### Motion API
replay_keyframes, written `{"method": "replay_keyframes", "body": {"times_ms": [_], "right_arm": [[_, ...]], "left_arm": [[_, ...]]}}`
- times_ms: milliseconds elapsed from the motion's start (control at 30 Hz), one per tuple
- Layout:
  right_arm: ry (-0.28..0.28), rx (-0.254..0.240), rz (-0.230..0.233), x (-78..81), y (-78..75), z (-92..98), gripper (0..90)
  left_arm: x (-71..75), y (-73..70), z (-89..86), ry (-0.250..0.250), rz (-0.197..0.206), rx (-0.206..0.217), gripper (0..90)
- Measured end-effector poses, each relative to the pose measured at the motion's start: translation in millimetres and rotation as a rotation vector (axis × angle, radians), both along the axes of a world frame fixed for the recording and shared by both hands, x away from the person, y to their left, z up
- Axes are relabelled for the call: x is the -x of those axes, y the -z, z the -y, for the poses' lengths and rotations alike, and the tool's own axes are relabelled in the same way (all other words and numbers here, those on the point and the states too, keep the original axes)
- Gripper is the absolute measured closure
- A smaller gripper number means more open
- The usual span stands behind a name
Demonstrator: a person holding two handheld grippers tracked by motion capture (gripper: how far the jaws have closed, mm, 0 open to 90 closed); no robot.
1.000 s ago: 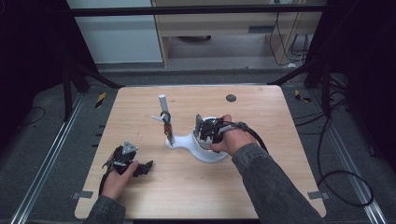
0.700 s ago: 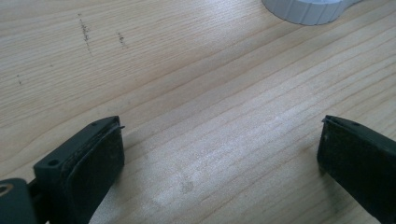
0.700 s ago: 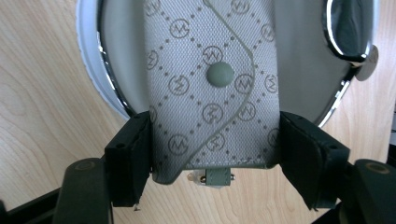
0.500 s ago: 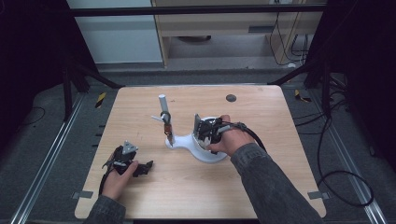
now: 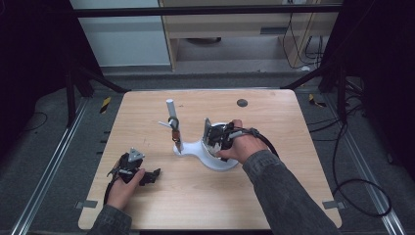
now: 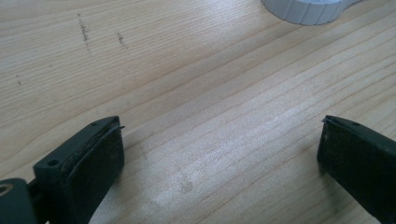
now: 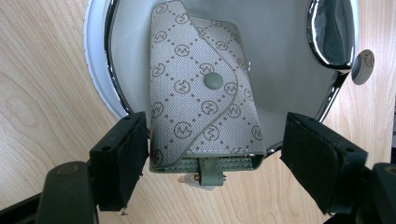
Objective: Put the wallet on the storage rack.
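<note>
A monogrammed key pouch in the stand's white dish is straddled by the wide-open right gripper; closing is judged next. The left gripper is held wide open, empty.

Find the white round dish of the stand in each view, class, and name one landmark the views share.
High view: the white round dish lies at table centre, under the right gripper.
Left gripper view: its ribbed rim crosses the top edge.
Right gripper view: the dish spans the upper half, holding a monogrammed key pouch.
Shared landmark: the wooden table.
</note>
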State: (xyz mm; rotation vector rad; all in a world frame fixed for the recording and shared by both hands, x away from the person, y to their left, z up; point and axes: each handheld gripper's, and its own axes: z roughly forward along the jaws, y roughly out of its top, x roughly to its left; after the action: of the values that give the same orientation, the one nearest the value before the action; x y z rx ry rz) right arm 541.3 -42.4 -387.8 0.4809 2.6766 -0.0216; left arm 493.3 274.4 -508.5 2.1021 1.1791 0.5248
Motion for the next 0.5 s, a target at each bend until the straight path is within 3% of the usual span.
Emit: {"method": "replay_keyframes", "body": {"times_ms": [500], "right_arm": [[0.011, -0.018, 0.002, 1.0, -2.7, 1.0, 16.7]], "left_arm": [[0.0, 0.0, 0.0, 0.000, 0.000, 0.000, 0.1]]}}
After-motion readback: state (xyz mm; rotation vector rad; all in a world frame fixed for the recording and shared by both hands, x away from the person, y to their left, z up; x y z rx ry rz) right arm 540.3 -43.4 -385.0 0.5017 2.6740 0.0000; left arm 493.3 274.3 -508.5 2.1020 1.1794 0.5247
